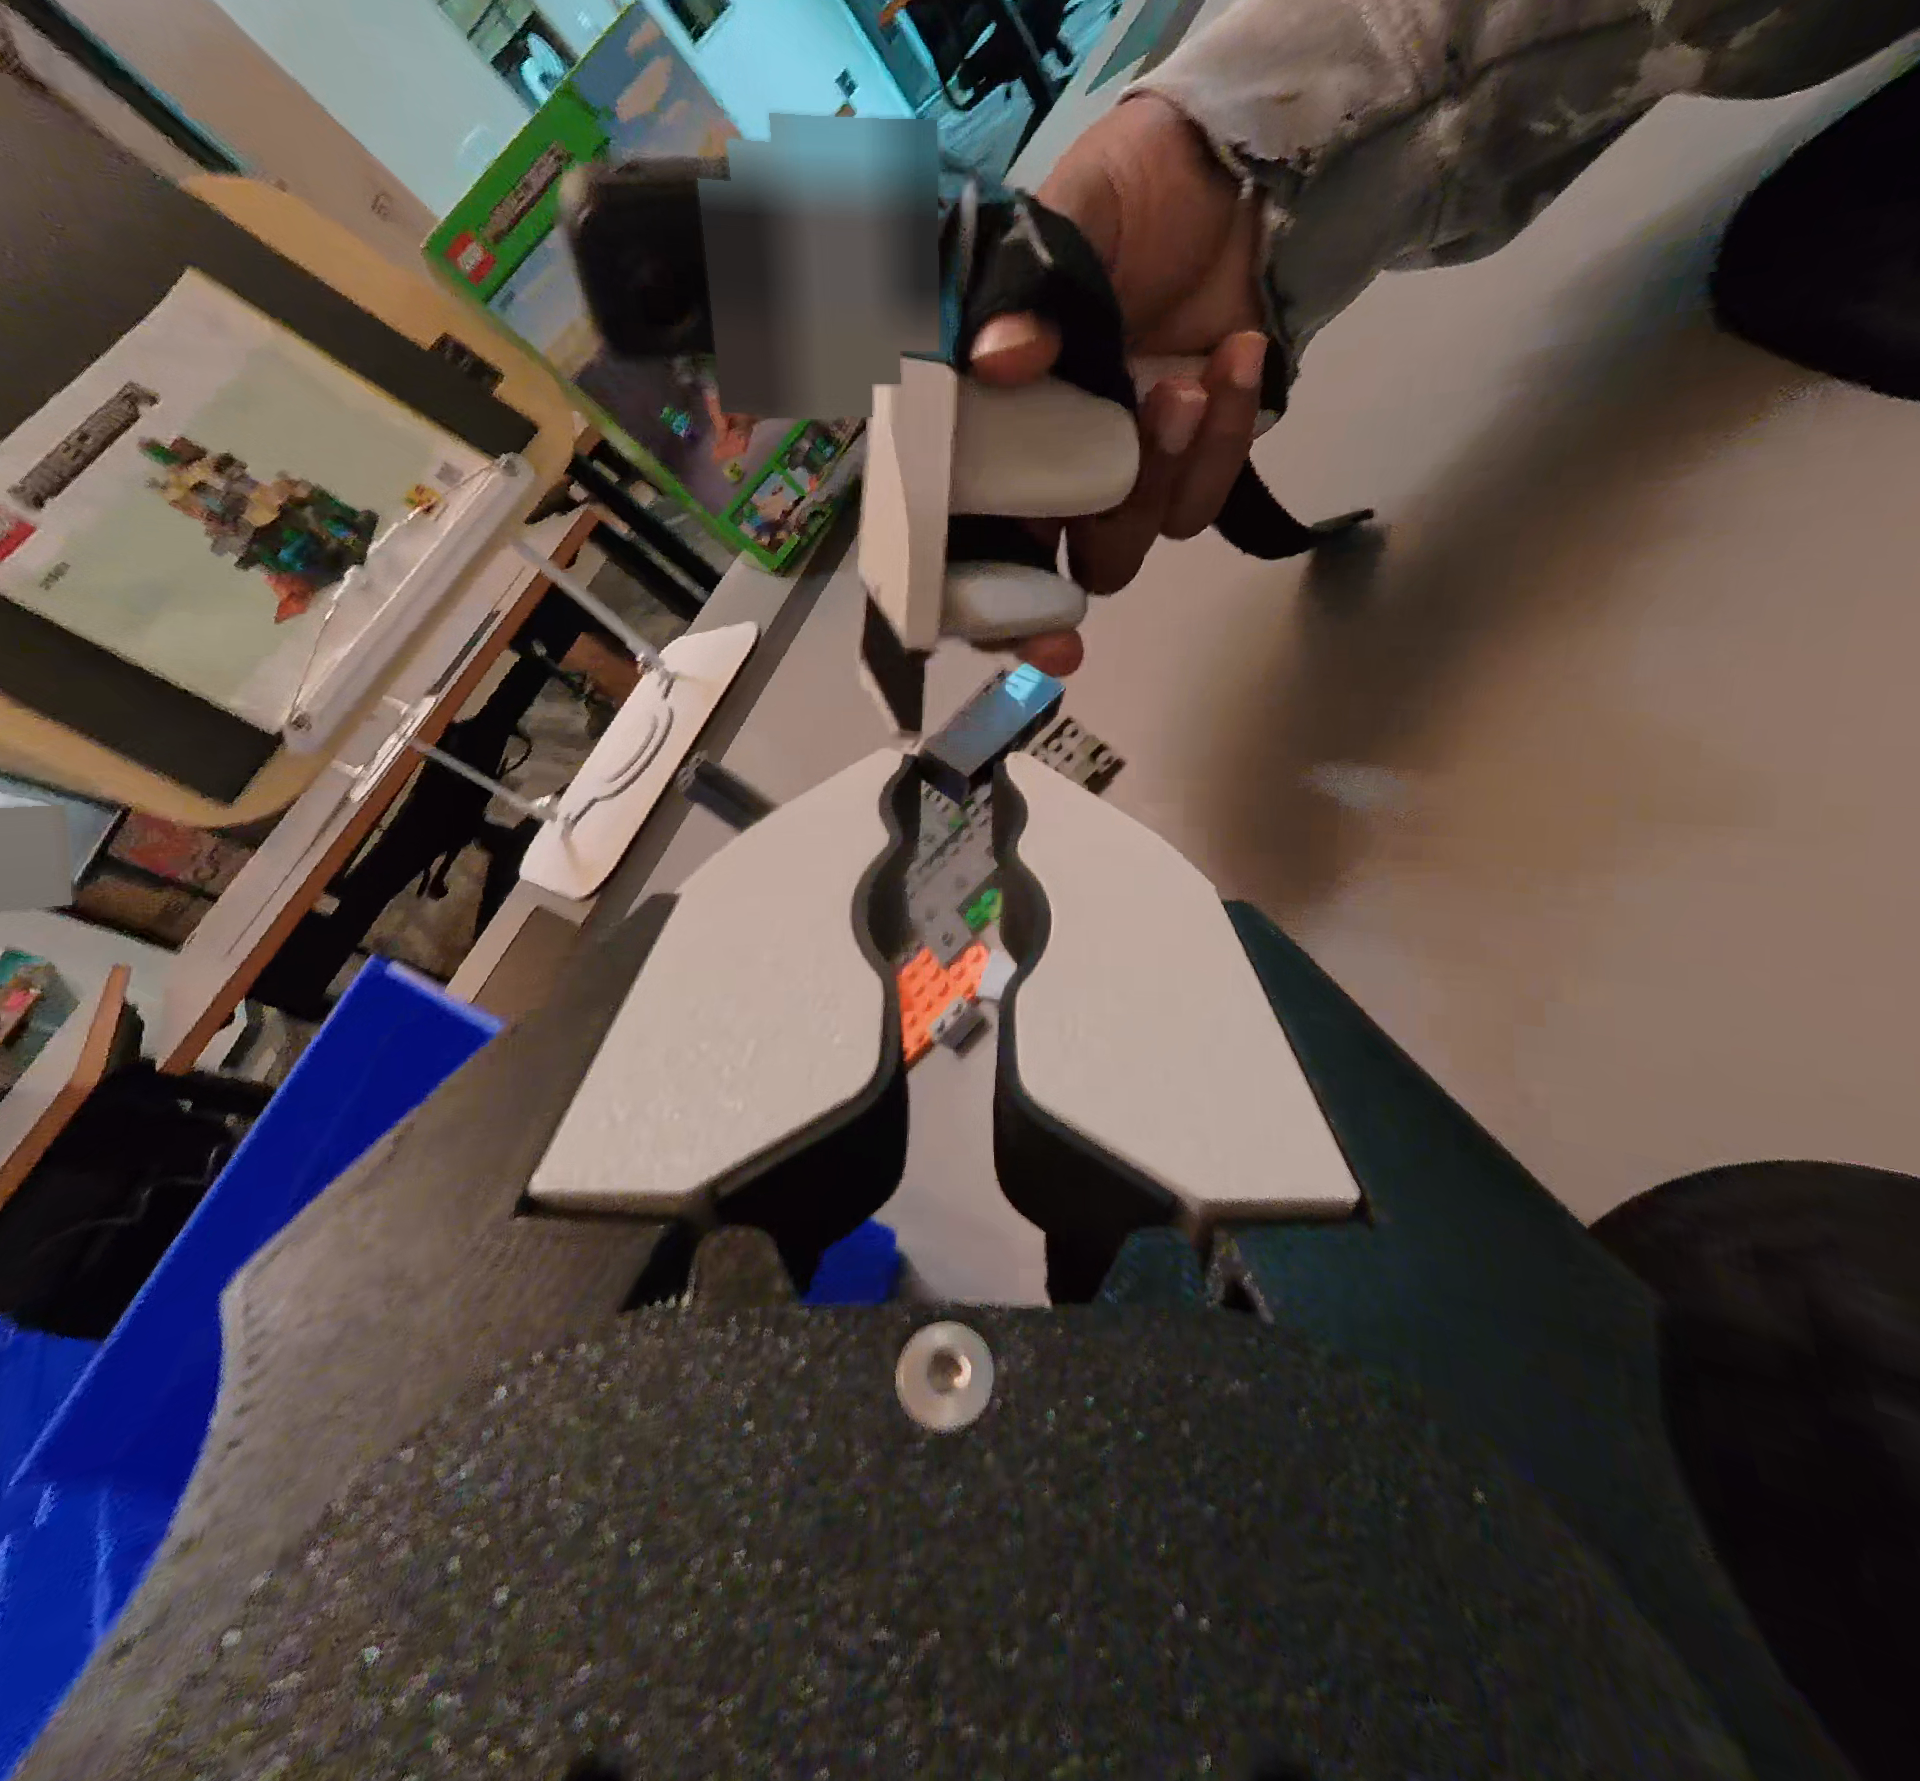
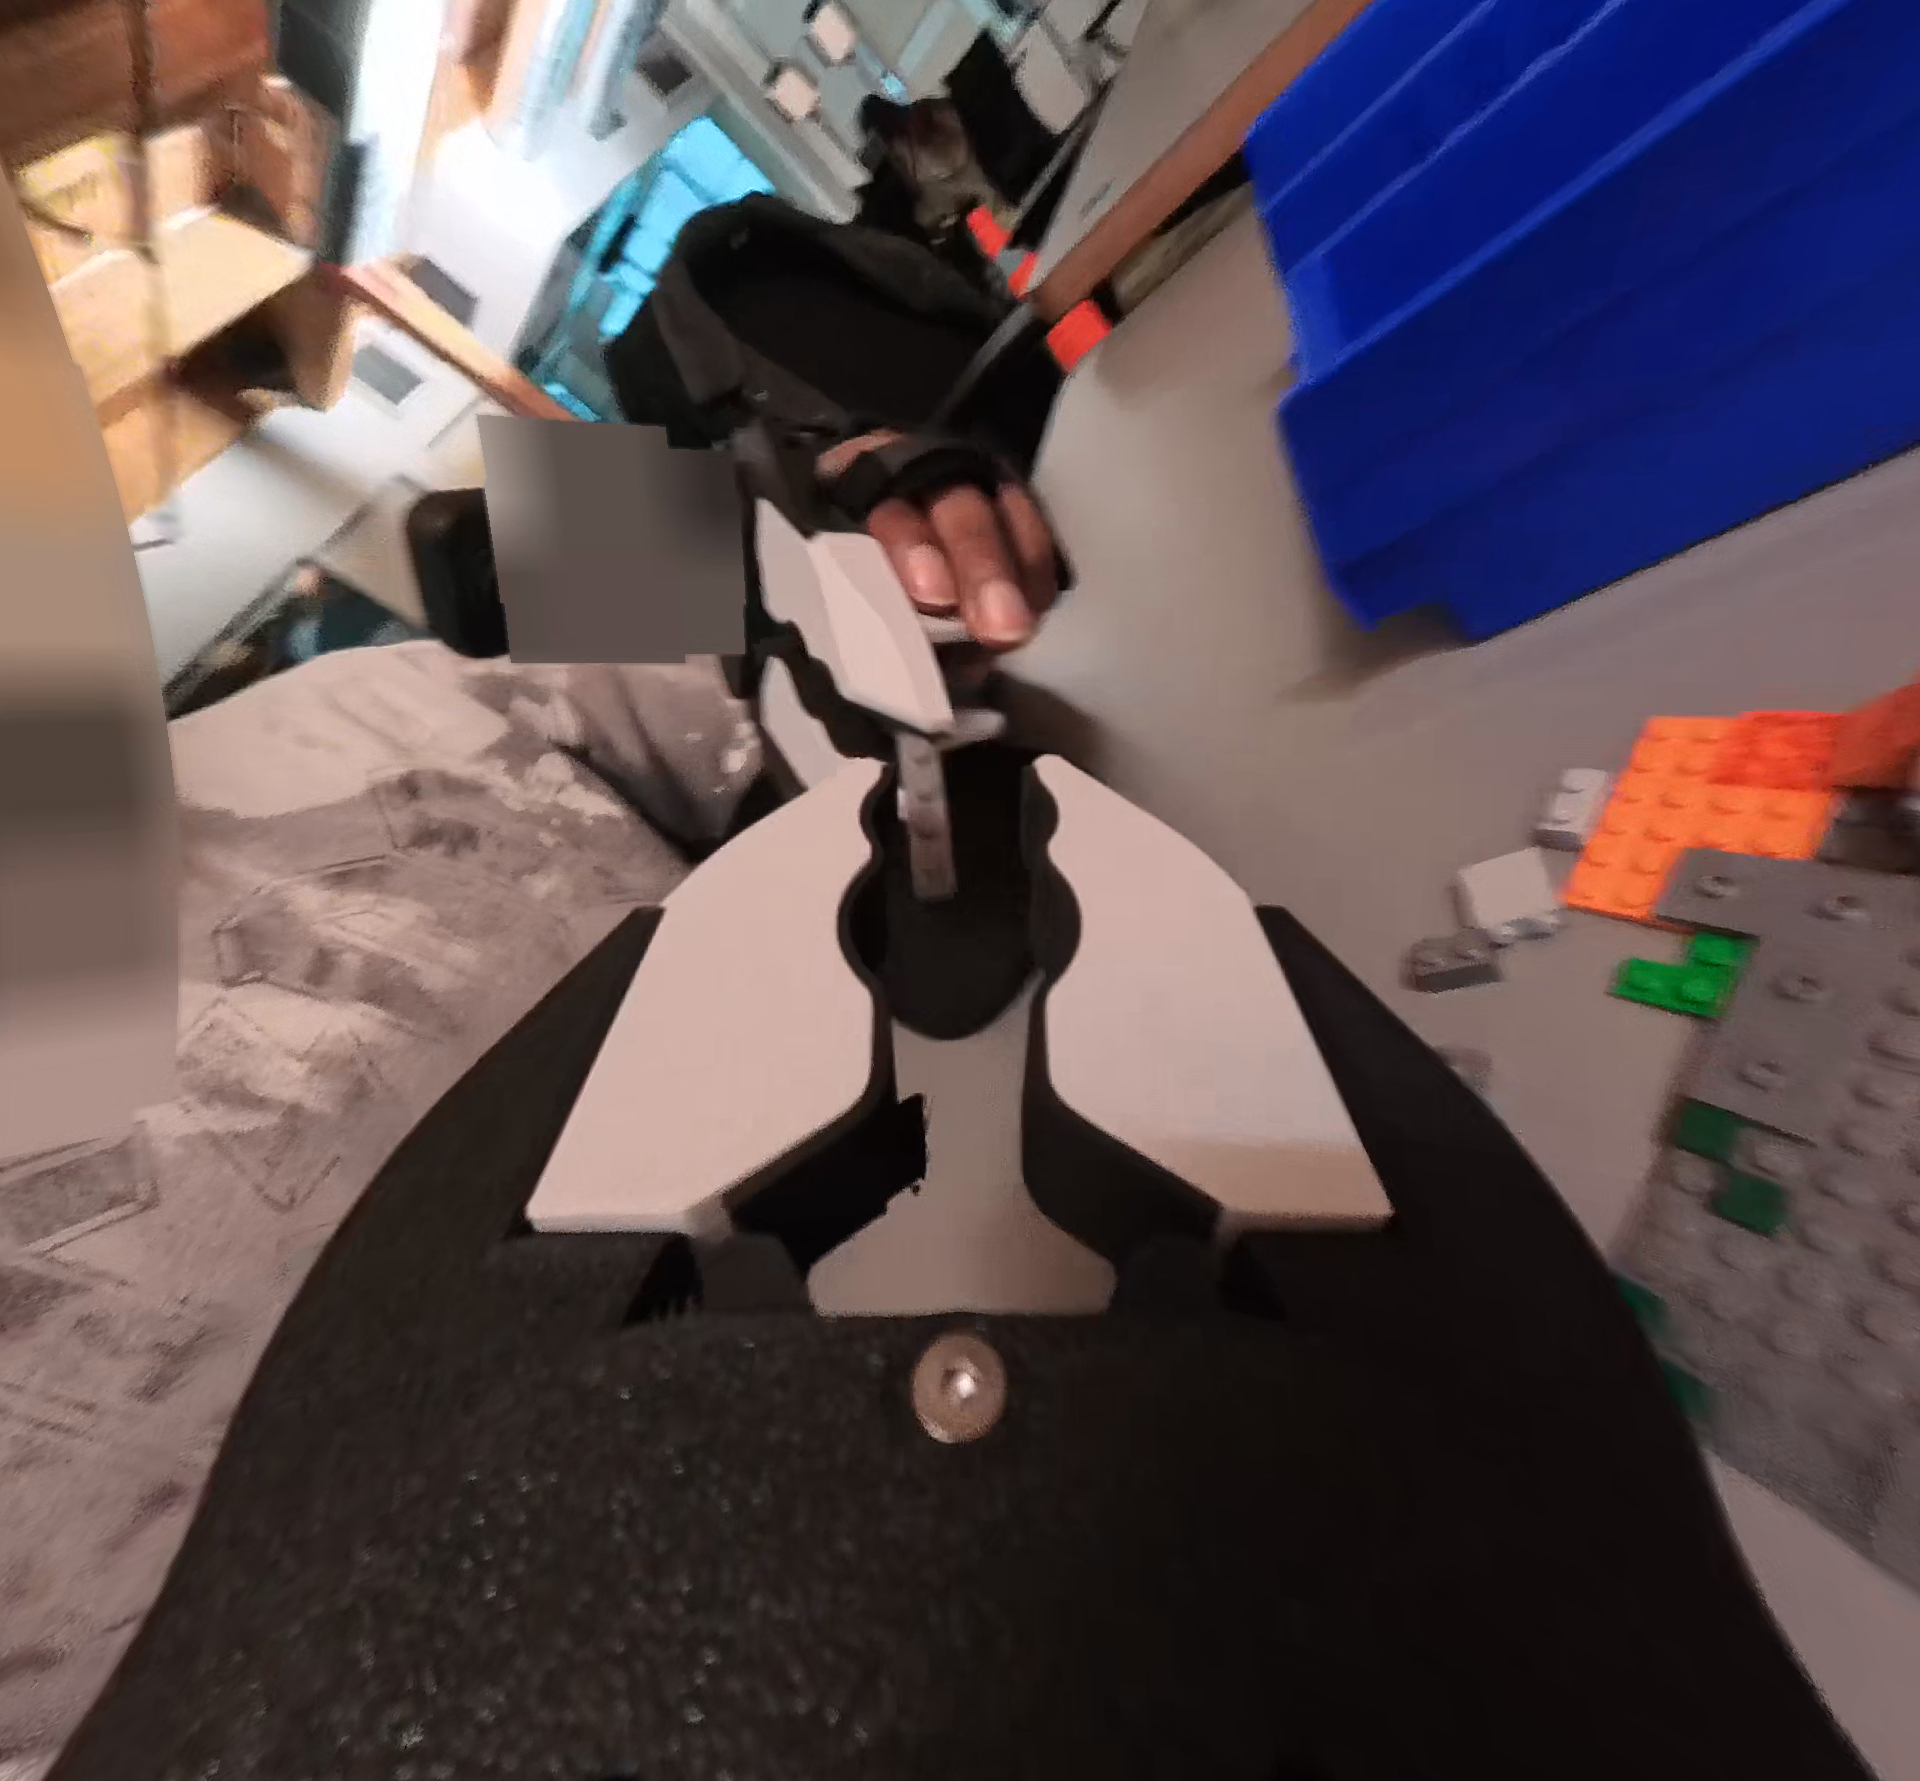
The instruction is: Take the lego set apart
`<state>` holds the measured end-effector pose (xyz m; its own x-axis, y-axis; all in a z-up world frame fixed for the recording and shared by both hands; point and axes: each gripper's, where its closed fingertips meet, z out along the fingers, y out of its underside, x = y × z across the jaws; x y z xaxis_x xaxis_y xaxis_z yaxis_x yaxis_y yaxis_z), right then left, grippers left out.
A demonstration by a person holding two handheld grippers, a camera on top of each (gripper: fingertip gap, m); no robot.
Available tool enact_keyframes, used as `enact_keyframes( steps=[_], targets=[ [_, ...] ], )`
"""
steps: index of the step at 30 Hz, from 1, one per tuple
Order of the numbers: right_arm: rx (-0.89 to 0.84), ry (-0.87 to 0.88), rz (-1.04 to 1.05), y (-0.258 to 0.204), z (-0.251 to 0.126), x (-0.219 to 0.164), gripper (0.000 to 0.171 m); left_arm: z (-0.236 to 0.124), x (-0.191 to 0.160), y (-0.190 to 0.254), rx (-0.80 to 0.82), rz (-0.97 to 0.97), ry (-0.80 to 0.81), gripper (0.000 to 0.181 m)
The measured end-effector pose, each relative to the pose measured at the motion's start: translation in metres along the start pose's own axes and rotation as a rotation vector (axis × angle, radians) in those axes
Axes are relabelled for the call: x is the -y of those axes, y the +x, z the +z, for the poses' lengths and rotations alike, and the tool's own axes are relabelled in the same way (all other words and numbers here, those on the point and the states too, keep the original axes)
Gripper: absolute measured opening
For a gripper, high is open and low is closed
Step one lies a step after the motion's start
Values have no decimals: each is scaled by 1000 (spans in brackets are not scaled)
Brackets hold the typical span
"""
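Both tools meet tip to tip above the table (image 1: 1507, 692). The left gripper (image 1: 951, 770) is nearly closed and appears to pinch one end of a small grey piece (image 1: 992, 729) at its very tips, at 12 o'clock in its own view. The right gripper (image 2: 956, 775) is set narrow. The same piece, seen edge-on as a thin strip, runs between its fingers with a sliver of space on each side, so no firm grip by this tool is evident.

The rest of the lego set, a grey base plate (image 2: 1829, 1056) joined to an orange plate (image 2: 1714, 827), lies flat at 3 o'clock in the right wrist view. Loose bricks (image 2: 1507, 900) lie just beside it and blue bins (image 2: 1610, 225) stand at 1 o'clock.

Likely hazards:
- The tip-only pinch may let the piece pivot or slip out if the right tool closes off-centre or twists.
- A dropped piece could bounce off the table edge, which looks near.
- Closing on the thin edge rather than the flat faces may flick the piece away.
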<state>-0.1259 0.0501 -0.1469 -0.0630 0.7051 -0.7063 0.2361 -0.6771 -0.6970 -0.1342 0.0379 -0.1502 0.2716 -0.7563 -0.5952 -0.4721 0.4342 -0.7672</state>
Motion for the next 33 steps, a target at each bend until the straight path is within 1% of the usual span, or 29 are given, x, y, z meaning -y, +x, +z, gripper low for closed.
enact_keyframes(
  steps=[2, 5, 8, 10, 13, 14, 17, 20, 22, 24, 28, 31, 33],
  targets=[
    [-179, -46, -99, 28, -10, -6, 24, -7, -11, -18, 63, -26, -42, 13],
    [-450, -242, -254, 66, -18, -36, 26, -22, -39, -55, 182, -121, -133, 13],
    [-657, -420, -420, 90, -18, -57, 26, -34, -74, -85, 255, -252, -245, 12],
    [-722, -503, -475, 98, -16, -64, 25, -39, -95, -96, 288, -314, -304, 13],
    [-750, -557, -491, 103, -13, -69, 18, -41, -112, -102, 308, -396, -354, 13],
    [-750, -563, -492, 104, -13, -69, 12, -42, -116, -103, 318, -407, -364, 14],
    [-738, -566, -494, 102, -14, -69, 12, -45, -116, -103, 325, -405, -362, 19],
    [-673, -491, -445, 92, -12, -63, 11, -46, -109, -99, 311, -391, -335, 22],
    [-616, -414, -422, 81, -10, -53, 11, -46, -93, -95, 289, -363, -274, 22],
    [-524, -312, -378, 63, -4, -41, 11, -45, -71, -86, 252, -316, -198, 21],
    [-313, -118, -273, 24, 9, -17, 12, -39, -22, -55, 119, -253, -40, 23],
    [-154, -9, -181, -2, 17, -3, 11, -29, 3, -31, 49, -178, 21, 26],
    [-72, 33, -132, -15, 21, 2, 11, -22, 15, -17, 22, -125, 45, 26]
  ],
)
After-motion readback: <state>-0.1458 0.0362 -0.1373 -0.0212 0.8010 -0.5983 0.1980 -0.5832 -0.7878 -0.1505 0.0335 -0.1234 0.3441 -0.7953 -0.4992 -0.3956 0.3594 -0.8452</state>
